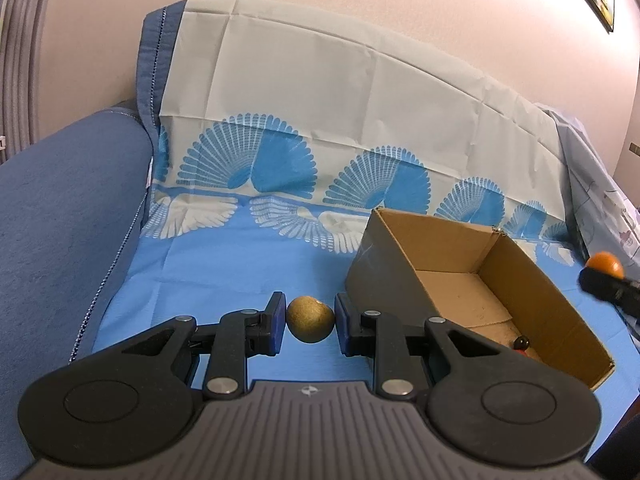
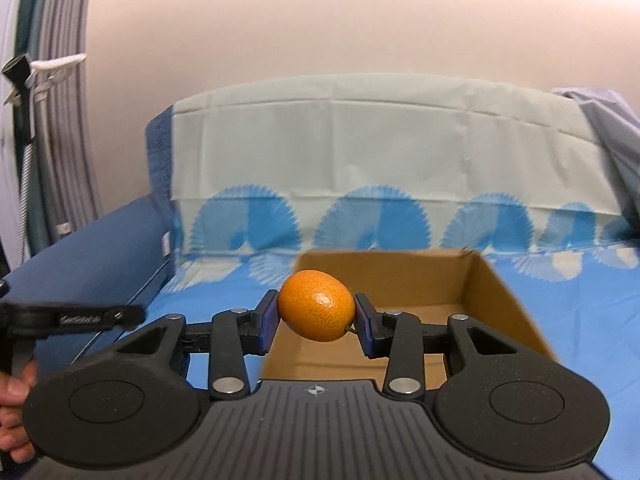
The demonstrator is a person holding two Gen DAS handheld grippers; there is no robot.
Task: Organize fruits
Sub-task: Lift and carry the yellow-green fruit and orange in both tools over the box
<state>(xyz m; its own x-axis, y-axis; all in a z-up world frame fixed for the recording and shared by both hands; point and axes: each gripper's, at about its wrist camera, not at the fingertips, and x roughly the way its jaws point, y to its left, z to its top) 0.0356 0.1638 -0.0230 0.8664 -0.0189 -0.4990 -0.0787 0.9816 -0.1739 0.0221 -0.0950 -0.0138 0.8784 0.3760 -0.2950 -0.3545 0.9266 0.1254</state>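
Behind the work area stands a plain pink wall (image 2: 320,20). A blue sofa (image 1: 60,208) carries a cloth (image 1: 240,256) that is blue over the seat and pale grey over the backrest, with a band of blue fan shapes between the two zones.

An open cardboard box (image 1: 520,280) rests on the cloth over the seat. In the left wrist view its near corner shows a small dark and red item (image 1: 521,345); what it is cannot be told.

Left hand-held gripper (image 1: 310,325): the blue pads are clamped on a brown kiwi (image 1: 310,323), one pad against each side. The kiwi is held clear of the cloth, just left of the box's outer wall.

Right hand-held gripper (image 2: 316,312): the blue pads are clamped on an orange citrus fruit (image 2: 316,305), one pad against each side. In the right wrist view the fruit sits in front of the box opening, near the box's left wall; whether it is over the inside of the box cannot be told. The left wrist view shows the same fruit at the right edge, beyond the box, in blurred dark fingers.

At the left edge of the right wrist view, a person's hand (image 2: 14,396) holds the left device.
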